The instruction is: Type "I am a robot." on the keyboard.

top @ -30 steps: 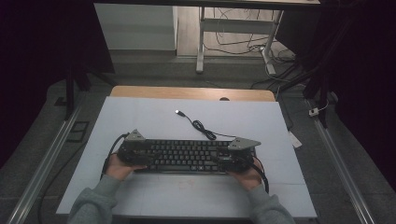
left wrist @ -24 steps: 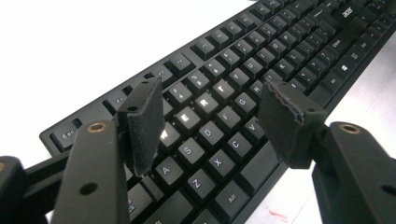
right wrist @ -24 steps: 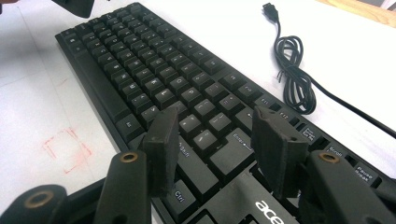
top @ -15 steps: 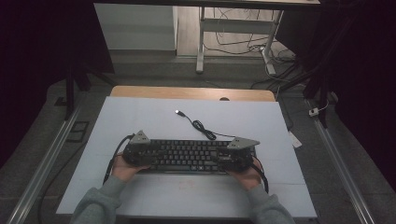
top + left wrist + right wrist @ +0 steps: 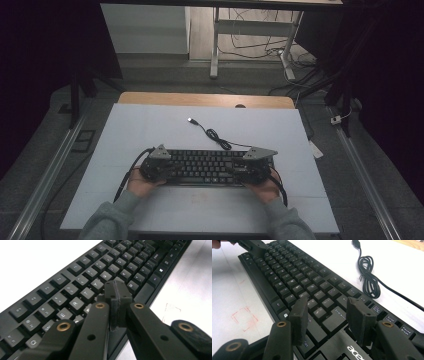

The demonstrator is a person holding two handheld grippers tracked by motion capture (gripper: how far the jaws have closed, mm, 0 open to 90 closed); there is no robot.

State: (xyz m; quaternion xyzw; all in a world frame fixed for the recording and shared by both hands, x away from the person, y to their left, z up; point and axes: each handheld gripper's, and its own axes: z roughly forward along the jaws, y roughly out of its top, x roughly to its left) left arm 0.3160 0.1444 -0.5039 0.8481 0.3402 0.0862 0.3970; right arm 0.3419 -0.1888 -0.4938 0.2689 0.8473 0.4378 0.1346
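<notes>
A black Acer keyboard (image 5: 207, 167) lies across the white table top (image 5: 150, 125), its keys facing up (image 5: 82, 280) (image 5: 297, 277). Its black cable (image 5: 215, 135) coils behind it and ends in a USB plug (image 5: 190, 120). My left gripper (image 5: 167, 170) hovers over the left half of the keys; its jaws have just been closing and the pads (image 5: 116, 288) now meet with nothing between them. My right gripper (image 5: 245, 170) stands open above the Enter key area (image 5: 328, 312), its pads apart and holding nothing. The left gripper (image 5: 252, 245) also shows at the keyboard's far end.
A faint red square mark (image 5: 244, 317) sits on the table in front of the keyboard. A wooden strip (image 5: 200, 99) runs along the far edge. Metal rails (image 5: 45, 180) flank the table. The coiled cable (image 5: 368, 277) lies behind the right half.
My left gripper has slid to the right, from beside the keyboard's left end onto its keys. The right gripper and the keyboard have stayed put.
</notes>
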